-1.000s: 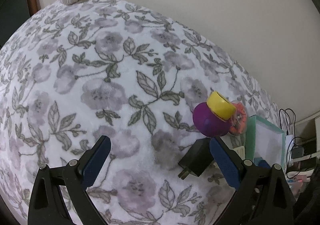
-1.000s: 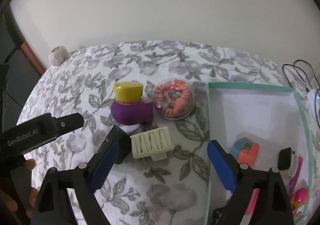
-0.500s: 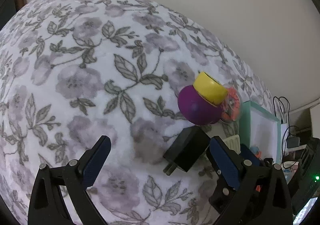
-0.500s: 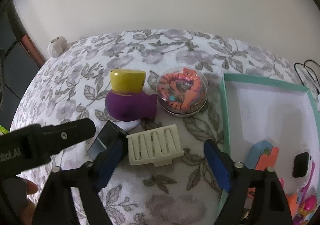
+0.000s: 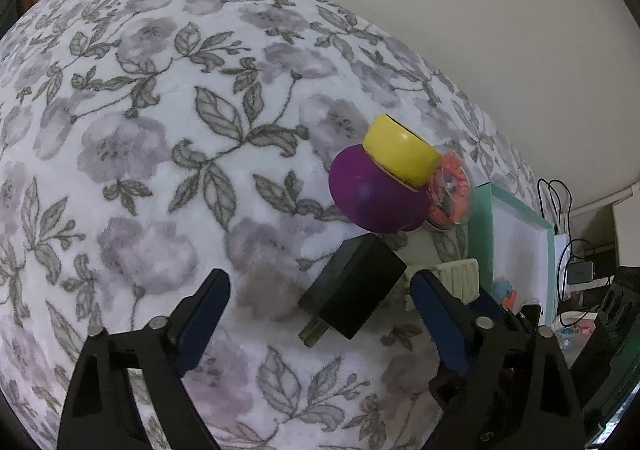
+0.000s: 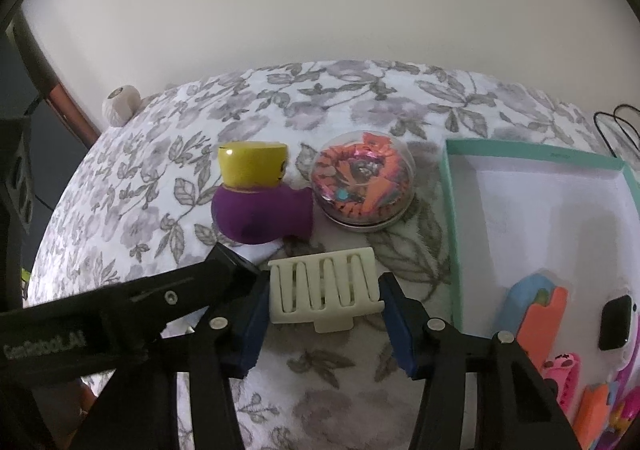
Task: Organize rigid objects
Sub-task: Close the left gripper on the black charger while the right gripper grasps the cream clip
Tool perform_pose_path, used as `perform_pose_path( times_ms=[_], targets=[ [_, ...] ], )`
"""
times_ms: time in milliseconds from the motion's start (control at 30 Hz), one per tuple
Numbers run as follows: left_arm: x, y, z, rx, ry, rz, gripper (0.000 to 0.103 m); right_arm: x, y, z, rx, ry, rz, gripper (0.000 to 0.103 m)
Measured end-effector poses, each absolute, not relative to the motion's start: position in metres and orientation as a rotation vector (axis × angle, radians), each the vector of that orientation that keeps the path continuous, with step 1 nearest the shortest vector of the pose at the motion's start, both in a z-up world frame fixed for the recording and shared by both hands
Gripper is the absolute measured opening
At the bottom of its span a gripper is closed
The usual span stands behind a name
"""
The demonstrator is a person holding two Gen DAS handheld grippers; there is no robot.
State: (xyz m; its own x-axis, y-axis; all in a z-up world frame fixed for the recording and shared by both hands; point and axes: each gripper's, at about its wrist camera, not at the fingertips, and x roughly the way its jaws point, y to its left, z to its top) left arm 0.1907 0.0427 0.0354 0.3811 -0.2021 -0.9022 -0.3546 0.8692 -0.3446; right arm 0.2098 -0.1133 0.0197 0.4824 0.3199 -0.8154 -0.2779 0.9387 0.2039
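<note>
Worktop point(image 5: 120, 97), floral plush cover.

Cream slotted clip point(image 6: 324, 290): flat on the cover, between the jaws of the right gripper point(image 6: 323, 300), which are closing; pads at or almost at its two ends, contact not certain.

Black plug adapter point(image 5: 352, 294): lies between the spread, closing jaws of the left gripper point(image 5: 320, 294), untouched.

Purple jar with yellow lid point(image 6: 260, 197): behind the clip, beside a clear round case point(image 6: 362, 187).

Teal-rimmed box point(image 6: 452, 209): right of the clip, small items inside.

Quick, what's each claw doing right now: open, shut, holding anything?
Left claw: open, closing around the black charger, not gripping it.
Right claw: closing on the cream slotted piece; pads look about touching.
</note>
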Motion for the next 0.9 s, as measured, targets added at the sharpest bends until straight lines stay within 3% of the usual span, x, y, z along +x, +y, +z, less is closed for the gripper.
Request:
perform_pose_path(
  times_ms=[133,267,333,900],
  targets=[
    [0.193,0.037,0.033,-0.532,1.193,0.094,0.081,0.210,-0.120,0.019,0.058,1.013,0.352,0.055],
    [0.193,0.034,0.032,-0.535,1.188,0.081,0.080,0.209,-0.123,0.019,0.057,1.018,0.347,0.055],
    [0.193,0.033,0.031,-0.531,1.185,0.078,0.067,0.209,-0.125,0.019,0.058,1.021,0.347,0.055],
    [0.191,0.033,0.027,-0.566,1.142,0.072,0.037,0.208,-0.125,0.020,0.043,1.028,0.347,0.055]
  ],
)
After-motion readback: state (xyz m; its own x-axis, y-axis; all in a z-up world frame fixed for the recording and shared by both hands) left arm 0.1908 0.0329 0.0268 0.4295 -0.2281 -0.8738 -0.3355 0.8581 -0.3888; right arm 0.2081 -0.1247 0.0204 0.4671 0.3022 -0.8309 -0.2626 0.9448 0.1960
